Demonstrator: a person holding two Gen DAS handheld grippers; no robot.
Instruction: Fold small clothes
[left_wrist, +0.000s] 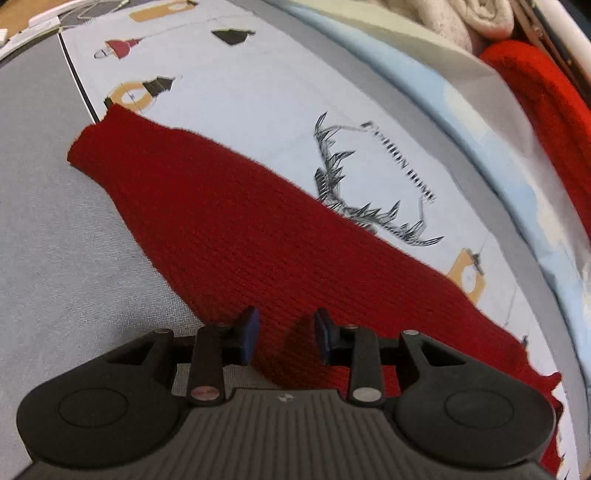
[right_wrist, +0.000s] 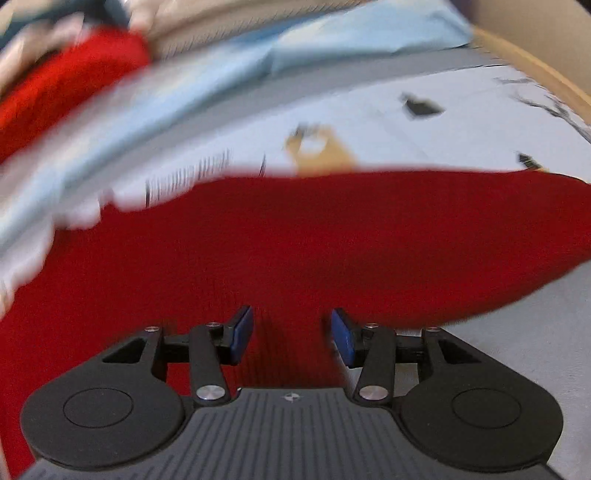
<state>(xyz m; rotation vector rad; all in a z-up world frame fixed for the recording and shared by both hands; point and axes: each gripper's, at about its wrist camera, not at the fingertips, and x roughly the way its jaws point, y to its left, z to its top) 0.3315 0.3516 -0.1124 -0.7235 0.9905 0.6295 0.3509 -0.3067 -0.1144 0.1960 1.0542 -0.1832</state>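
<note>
Mid-fold on red knit garment (left_wrist: 236, 221), lying flat as long strip across printed sheet (left_wrist: 258, 96) and grey surface (left_wrist: 44, 221).
Left gripper (left_wrist: 284, 338) and right gripper (right_wrist: 291, 334) both parted, empty, above knit.
Next, probably: pinch one end, carry over other.

The right claw (right_wrist: 291, 334) hangs over a red knitted garment (right_wrist: 295, 236), its blue pads (right_wrist: 242, 334) apart with nothing pinched between them; the garment lies across a pale printed sheet (right_wrist: 424, 136); a light blue cloth (right_wrist: 332, 40) and another red cloth (right_wrist: 70, 77) sit beyond, blurred; grey fabric (right_wrist: 535, 332) shows at right.
</note>
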